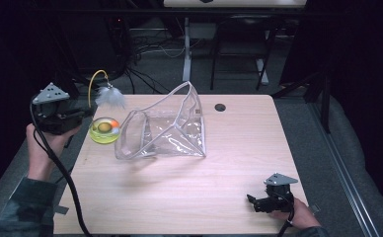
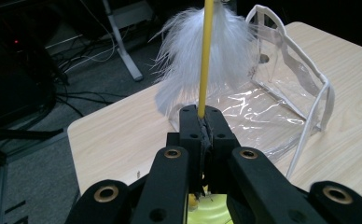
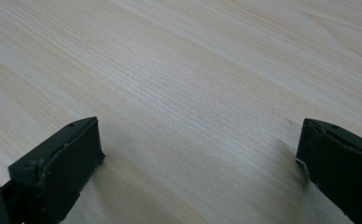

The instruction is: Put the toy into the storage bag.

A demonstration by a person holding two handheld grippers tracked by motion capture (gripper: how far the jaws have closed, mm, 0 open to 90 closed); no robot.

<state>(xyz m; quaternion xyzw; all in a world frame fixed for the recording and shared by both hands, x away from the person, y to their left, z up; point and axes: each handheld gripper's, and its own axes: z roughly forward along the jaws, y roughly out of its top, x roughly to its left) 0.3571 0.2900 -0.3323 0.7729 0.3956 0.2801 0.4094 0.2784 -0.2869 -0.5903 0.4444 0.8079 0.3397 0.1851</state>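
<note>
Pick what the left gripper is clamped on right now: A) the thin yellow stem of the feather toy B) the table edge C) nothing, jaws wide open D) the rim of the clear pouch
A: in the left gripper view the left gripper has its jaws shut on the yellow stem, with the white feather tuft beyond and the clear pouch untouched behind.

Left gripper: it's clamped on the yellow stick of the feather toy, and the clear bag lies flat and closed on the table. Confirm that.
One thing is off: the clear bag is not flat and closed; the high view shows it standing with its mouth gaping open. The rest holds: the left gripper is clamped on the yellow stick of the feather toy.
</note>
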